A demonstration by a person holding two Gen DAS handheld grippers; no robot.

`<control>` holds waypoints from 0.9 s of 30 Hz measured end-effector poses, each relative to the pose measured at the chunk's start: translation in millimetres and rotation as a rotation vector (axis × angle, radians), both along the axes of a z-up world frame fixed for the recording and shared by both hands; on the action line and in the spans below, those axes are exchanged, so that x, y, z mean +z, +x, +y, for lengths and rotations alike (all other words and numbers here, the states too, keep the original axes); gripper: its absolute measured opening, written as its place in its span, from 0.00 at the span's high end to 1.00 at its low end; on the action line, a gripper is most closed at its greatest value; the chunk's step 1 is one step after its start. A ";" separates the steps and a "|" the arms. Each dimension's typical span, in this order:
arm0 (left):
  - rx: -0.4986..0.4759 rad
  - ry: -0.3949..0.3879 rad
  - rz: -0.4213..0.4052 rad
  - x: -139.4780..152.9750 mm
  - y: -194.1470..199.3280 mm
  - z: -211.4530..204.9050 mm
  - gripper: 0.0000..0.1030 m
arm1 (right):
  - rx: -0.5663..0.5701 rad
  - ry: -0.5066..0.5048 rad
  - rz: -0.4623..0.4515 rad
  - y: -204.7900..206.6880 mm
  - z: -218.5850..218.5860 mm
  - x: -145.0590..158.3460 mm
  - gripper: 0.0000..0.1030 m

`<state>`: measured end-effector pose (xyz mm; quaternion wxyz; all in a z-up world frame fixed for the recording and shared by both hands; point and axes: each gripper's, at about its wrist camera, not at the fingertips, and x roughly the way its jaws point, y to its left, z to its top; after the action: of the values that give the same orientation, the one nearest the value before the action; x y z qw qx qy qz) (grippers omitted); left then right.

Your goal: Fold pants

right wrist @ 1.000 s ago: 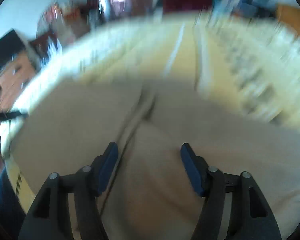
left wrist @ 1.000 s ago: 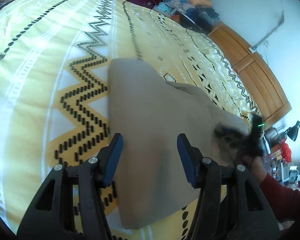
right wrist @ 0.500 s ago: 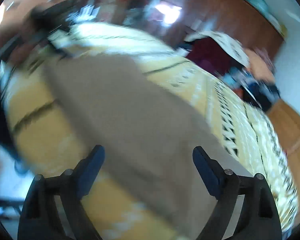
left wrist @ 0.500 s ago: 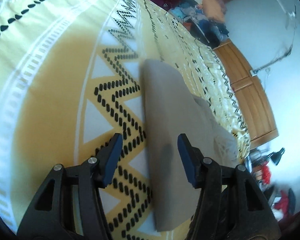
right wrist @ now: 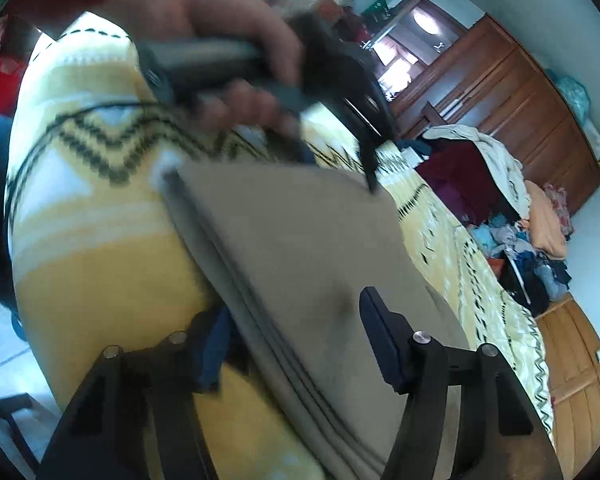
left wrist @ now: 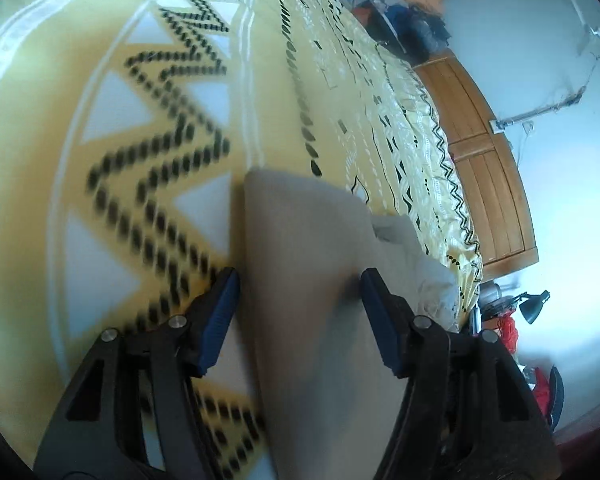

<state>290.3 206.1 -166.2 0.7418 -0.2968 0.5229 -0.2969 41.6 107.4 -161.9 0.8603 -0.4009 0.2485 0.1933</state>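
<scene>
Fingers [left wrist: 220, 312] apart — folded pants [left wrist: 300, 260] between.

A bed [left wrist: 148, 92] under a yellow bedspread (black zigzag pattern) carries the folded taupe pants [left wrist: 308, 264], lying flat.

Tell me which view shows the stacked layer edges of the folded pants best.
The right wrist view: the folded pants show their stacked layer edges running along the near side, over the yellow bedspread. The left wrist view shows only the flat top and a rumpled far end.
</scene>
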 end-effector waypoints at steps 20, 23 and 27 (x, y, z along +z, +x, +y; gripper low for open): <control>-0.096 -0.110 -0.329 147.7 -11.3 -92.2 0.96 | -0.175 0.870 0.197 66.4 -139.7 146.1 0.89; -0.204 -0.147 -0.379 179.0 -7.8 -174.7 0.94 | -0.293 1.096 0.178 55.5 -239.3 166.2 0.89; -0.383 -0.129 -0.399 185.4 -10.7 -304.0 0.91 | -0.470 1.272 0.142 18.6 -350.8 156.3 0.89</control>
<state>279.6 -97.8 19.2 0.7401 -0.1749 0.3931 -0.5169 60.2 -243.3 -5.5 0.9294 0.2612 0.2227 0.1358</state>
